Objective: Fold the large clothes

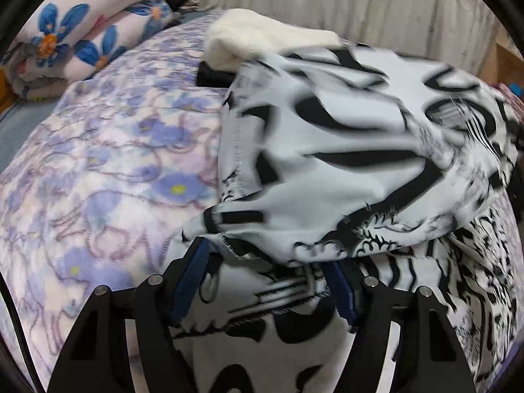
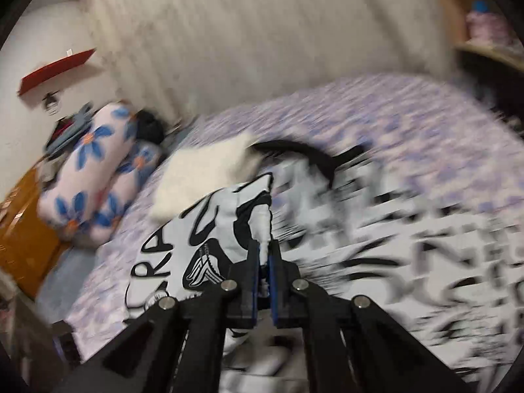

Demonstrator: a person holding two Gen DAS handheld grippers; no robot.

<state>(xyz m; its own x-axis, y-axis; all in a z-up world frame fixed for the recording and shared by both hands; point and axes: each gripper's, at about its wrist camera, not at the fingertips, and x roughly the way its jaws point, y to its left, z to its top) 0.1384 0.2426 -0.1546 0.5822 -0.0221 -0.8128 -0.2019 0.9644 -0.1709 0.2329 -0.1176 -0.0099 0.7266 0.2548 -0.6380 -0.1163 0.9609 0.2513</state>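
- my right gripper [image 2: 264,249] is squeezed tight on a fold of the black and white shirt [image 2: 209,229]; a thin bit of the cloth sticks up between the two blue pads.
- the cloth it pinches is lifted up off the bed [image 2: 409,124], and the rest of the shirt hangs down and spreads out to the right. that side is too blurry to see well.
- my left gripper [image 1: 268,255] has its fingers [image 1: 191,278] wide apart.
- a bunched-up edge of the shirt [image 1: 344,163] sits over the tips of my left fingers. more of the shirt lies flat below, between them. the pads are not pressing on it.
- in the left view the shirt is a big puffy heap on the right half of the bed, with a stitched hem along its left edge.
- the bed has a soft blanket [image 1: 114,163] with purple flowers on it.
- a fluffy cream cloth [image 1: 262,42] lies behind the shirt, touching it, with something black just under it.
- a rolled blanket with big blue flowers [image 1: 82,32] rests at the far left corner of the bed, well apart from the shirt.
- a pale curtain [image 2: 262,32] hangs behind the bed.
- a red shelf [image 2: 55,68] is on the wall at the left.
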